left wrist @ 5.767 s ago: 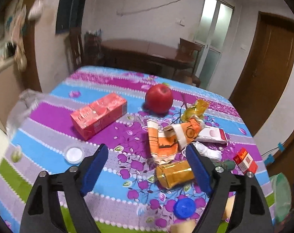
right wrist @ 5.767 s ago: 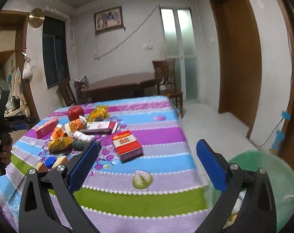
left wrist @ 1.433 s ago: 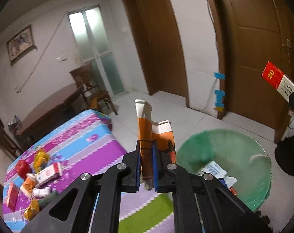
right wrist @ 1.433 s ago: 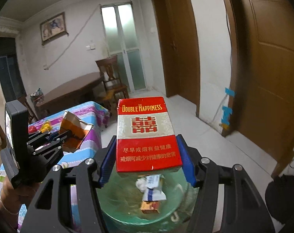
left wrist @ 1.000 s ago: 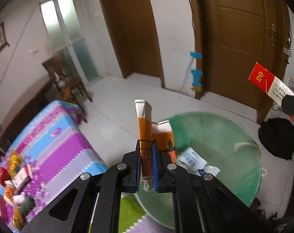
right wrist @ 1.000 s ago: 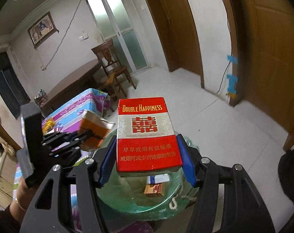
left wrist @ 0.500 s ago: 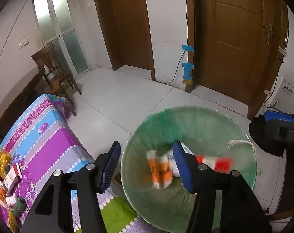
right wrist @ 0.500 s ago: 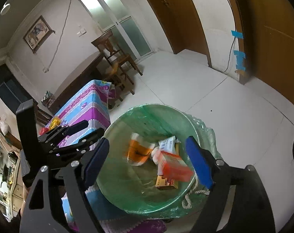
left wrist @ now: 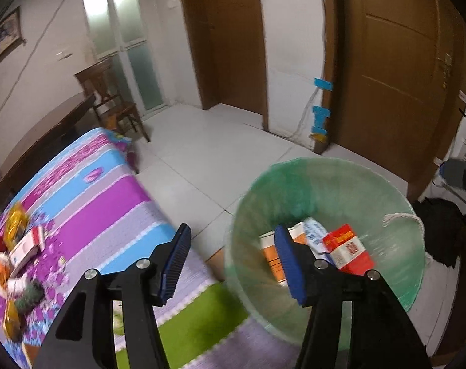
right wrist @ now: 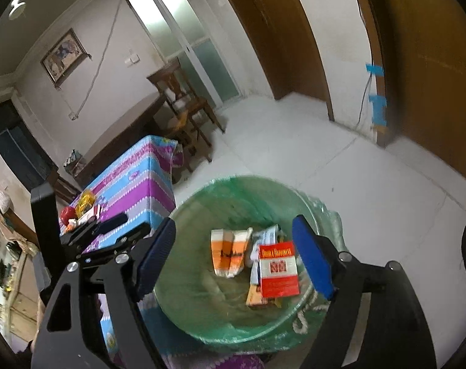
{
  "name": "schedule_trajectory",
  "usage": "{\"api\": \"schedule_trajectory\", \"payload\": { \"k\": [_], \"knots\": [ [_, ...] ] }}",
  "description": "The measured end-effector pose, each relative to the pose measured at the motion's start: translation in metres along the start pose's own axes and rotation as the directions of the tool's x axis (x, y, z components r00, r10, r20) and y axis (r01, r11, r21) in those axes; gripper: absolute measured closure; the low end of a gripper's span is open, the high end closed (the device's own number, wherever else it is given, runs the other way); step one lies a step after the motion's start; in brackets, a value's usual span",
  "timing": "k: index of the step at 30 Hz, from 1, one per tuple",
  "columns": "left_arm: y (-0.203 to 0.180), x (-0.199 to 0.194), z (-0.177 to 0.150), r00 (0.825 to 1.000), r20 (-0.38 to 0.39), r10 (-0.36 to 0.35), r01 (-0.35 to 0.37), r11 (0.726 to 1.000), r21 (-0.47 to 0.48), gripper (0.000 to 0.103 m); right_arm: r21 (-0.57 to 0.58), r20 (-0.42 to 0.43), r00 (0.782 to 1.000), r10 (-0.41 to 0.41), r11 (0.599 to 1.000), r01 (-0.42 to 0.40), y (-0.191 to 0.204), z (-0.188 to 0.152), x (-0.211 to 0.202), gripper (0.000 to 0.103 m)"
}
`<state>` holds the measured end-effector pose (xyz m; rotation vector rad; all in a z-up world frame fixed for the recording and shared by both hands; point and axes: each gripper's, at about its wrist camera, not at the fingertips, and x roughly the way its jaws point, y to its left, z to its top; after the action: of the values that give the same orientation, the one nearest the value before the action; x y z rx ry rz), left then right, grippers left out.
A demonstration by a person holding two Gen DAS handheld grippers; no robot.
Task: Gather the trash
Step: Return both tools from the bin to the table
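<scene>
Red cigarette pack (right wrist: 278,269) and orange wrapper (right wrist: 229,256) inside green-lined bin (right wrist: 202,316), beneath closing, empty right gripper (right wrist: 234,253).

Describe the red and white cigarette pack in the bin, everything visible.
The red and white cardboard cigarette pack is a flat rectangular box with gold lettering on its red top band and a white middle panel. It lies face up inside the green plastic-lined bin, resting on other packaging, beside an orange and white crumpled carton. Nothing grips it.

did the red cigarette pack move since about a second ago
Yes. It left the right gripper, whose jaws now stand open and empty, and dropped into the green-lined bin, beside the orange wrapper. The red cigarette pack lies flat there.
</scene>
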<state>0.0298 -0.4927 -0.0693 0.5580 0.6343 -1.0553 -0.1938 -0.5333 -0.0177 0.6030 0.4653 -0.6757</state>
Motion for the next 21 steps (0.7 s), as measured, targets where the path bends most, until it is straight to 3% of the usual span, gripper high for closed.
{"api": "schedule_trajectory", "payload": {
  "k": [7, 13, 16, 21],
  "knots": [
    [0.061, -0.026, -0.025, 0.995, 0.033, 0.096, -0.091, 0.986, -0.137, 0.038, -0.113, 0.181, 0.983, 0.020, 0.994, 0.000, 0.049, -0.015, -0.002, 0.026],
    [0.114, -0.059, -0.040, 0.983, 0.066, 0.169, -0.152, 0.964, -0.219, 0.033, -0.207, 0.374, 0.923, 0.090, 0.978, -0.011, 0.095, -0.038, -0.010, 0.014],
    [0.137, -0.082, -0.052, 0.976, 0.091, 0.196, -0.168, 0.953, -0.251, 0.030, -0.247, 0.394, 0.911, 0.119, 0.969, -0.020, 0.114, -0.046, -0.004, 0.010],
    [0.182, -0.121, -0.069, 0.965, 0.115, 0.235, -0.195, 0.939, -0.283, 0.027, -0.297, 0.323, 0.932, 0.166, 0.953, -0.067, 0.140, -0.050, 0.021, 0.010]
  ]
}}
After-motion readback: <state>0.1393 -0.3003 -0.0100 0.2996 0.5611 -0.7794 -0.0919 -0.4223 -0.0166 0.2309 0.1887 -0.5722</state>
